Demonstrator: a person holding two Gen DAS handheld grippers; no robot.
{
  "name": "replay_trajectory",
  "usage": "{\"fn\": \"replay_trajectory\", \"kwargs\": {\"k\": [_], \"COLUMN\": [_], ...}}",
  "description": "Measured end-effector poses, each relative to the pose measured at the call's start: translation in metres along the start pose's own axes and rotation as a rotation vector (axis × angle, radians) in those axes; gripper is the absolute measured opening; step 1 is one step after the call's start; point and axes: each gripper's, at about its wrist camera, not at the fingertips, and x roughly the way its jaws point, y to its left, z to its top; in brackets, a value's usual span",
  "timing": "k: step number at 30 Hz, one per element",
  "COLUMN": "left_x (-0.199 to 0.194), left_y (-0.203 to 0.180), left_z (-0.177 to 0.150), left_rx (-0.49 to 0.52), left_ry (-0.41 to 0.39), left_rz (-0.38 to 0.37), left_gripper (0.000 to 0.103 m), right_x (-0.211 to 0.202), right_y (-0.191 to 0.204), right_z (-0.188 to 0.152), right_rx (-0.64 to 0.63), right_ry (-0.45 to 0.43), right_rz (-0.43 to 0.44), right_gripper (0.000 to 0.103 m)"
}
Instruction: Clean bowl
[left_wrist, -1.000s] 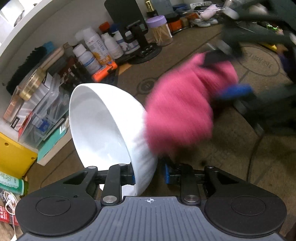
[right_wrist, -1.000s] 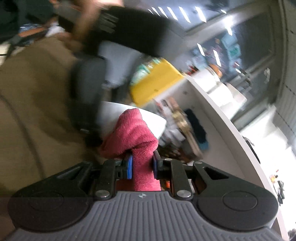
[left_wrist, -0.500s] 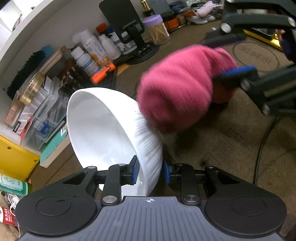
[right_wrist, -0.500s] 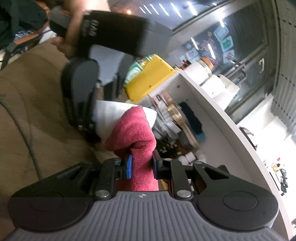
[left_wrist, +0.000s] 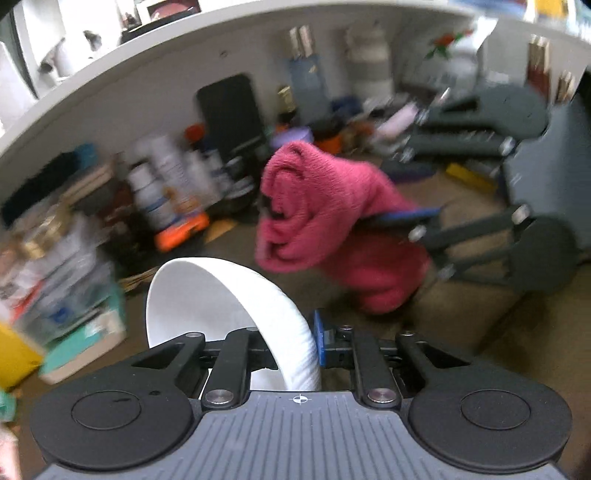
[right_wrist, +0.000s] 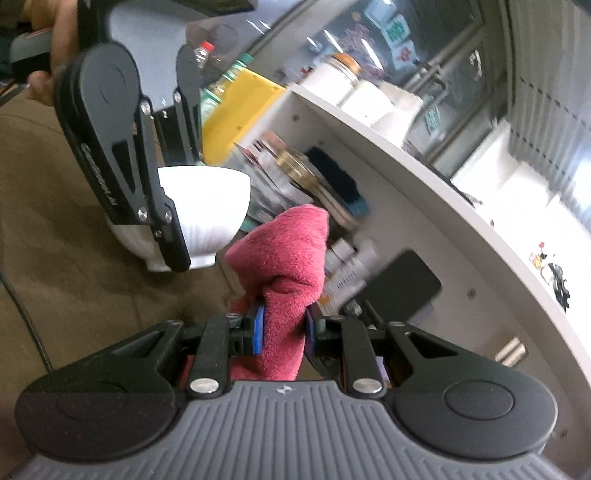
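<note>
- While the left gripper (left_wrist: 291, 343) clamps the white ribbed ceramic bowl's (left_wrist: 207, 295) wall, the pink terry cloth (left_wrist: 332, 221) has lifted clear of it.
- Right gripper (right_wrist: 283, 328) pinches that cloth; wiping looks paused.

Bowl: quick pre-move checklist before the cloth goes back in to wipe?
1. Left gripper clamped on the wall of the white ribbed ceramic bowl, one of its jaws inside and one outside: ok.
2. Right gripper shut on the pink terry cloth: ok.
3. Cloth touching bowl: not ok, it sits apart, beside the bowl's outside.
4. Bowl lifted and tilted, its opening facing away from the cloth: not ok for an inside wipe.
5. Bowl interior clean: cannot tell; the visible part looks white, with blur.
6. Path clear of the clutter of bottles behind: cannot tell.
</note>
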Motion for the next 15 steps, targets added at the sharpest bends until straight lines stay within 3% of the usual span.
{"fn": "replay_trajectory", "kwargs": {"k": [4, 7, 9, 15], "left_x": [-0.003, -0.017, -0.022, -0.030], "left_y": [0.021, 0.060, 0.072, 0.092], "left_z": [-0.001, -0.020, -0.027, -0.052], "left_rx": [-0.163, -0.387, -0.445, -0.566], "left_ry": [-0.080, -0.178, -0.202, -0.235], "left_rz": [-0.092, -0.146, -0.155, -0.159], "left_gripper": [0.016, 0.014, 0.014, 0.012], "right_x": [-0.005, -0.003, 0.001, 0.023], "right_y": [-0.014, -0.016, -0.013, 0.031], "right_z": [-0.014, -0.018, -0.018, 0.005], "right_rx": [0.045, 0.048, 0.036, -0.250], "right_ry": [0.029, 0.039, 0.041, 0.059], "right_rz": [-0.025, -0.025, -0.022, 0.027], "right_gripper": [0.022, 0.022, 0.022, 0.022]}}
